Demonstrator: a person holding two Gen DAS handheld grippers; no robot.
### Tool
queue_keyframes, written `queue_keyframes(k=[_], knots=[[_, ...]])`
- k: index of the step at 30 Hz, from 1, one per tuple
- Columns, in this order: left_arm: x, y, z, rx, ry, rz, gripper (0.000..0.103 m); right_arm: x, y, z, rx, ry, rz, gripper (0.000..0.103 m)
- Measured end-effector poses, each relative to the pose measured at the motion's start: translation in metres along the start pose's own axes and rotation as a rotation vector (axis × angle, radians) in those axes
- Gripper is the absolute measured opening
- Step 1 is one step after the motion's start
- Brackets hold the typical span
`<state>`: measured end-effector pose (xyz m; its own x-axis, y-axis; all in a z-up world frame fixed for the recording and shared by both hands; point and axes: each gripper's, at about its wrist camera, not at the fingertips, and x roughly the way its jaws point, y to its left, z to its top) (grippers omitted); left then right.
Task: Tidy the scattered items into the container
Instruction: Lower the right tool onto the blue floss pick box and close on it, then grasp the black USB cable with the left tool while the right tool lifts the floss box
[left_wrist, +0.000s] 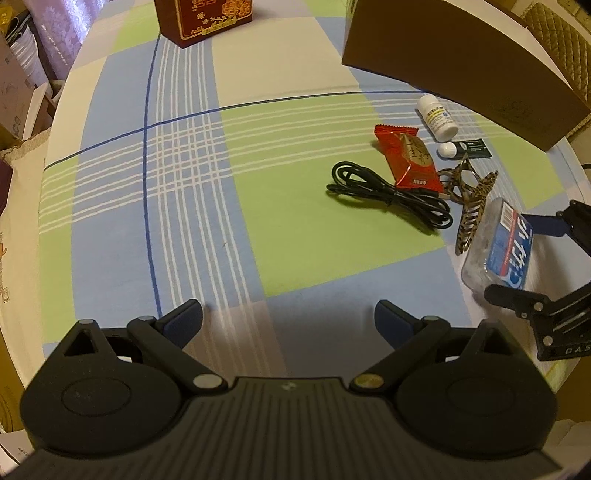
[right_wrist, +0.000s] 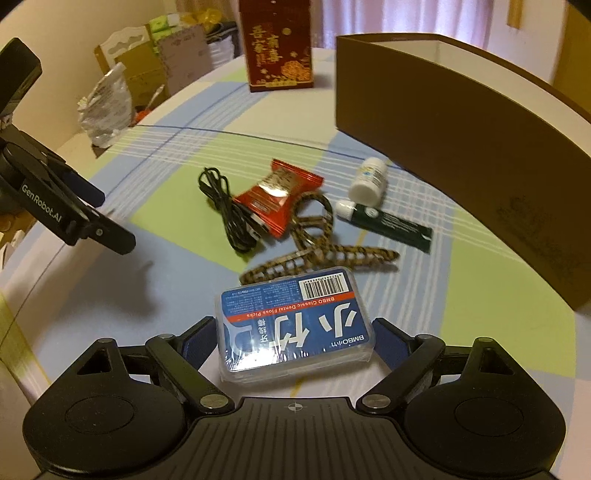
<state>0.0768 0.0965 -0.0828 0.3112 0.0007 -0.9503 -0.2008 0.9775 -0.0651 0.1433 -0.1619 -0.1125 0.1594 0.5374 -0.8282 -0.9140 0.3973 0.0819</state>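
The big brown box (right_wrist: 461, 147) waits far ahead and right of the right claw (right_wrist: 295, 334). That claw sits around the floss box (right_wrist: 291, 321), fingers wide, not squeezing, ready to lift. The left claw (left_wrist: 288, 321) hangs apart, holding nothing.

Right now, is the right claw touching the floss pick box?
Cannot tell. In the right wrist view the floss pick box sits between the right claw's pads, which look flush against its sides, but the box edges hide any sliver of gap.

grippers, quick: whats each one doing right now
left gripper: open, empty, above the checked tablecloth.
right gripper: open, fingers either side of the blue-labelled clear plastic floss pick box, not clamped.
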Motion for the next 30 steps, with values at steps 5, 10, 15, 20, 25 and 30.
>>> queue_keyframes(k=[5, 10, 15, 20, 25, 30], knots=[[0.002, -0.007, 0.004, 0.022, -0.006, -0.015, 0.098, -0.011, -0.013, -0.011, 0.062, 0.008, -0.046, 0.091], [0.003, -0.014, 0.008, 0.041, -0.011, -0.023, 0.098, -0.022, -0.032, -0.020, 0.142, 0.012, -0.118, 0.091], [0.001, -0.021, 0.015, 0.059, -0.040, -0.053, 0.098, -0.031, -0.055, -0.025, 0.245, 0.014, -0.180, 0.091], [0.003, -0.031, 0.027, 0.090, -0.090, -0.111, 0.098, -0.035, -0.067, -0.027, 0.281, 0.015, -0.202, 0.091], [0.008, -0.041, 0.041, 0.124, -0.127, -0.171, 0.099, -0.037, -0.068, -0.028, 0.285, 0.010, -0.203, 0.091], [0.017, -0.045, 0.057, 0.122, -0.128, -0.193, 0.101, -0.036, -0.069, -0.029, 0.287, 0.010, -0.195, 0.092]])
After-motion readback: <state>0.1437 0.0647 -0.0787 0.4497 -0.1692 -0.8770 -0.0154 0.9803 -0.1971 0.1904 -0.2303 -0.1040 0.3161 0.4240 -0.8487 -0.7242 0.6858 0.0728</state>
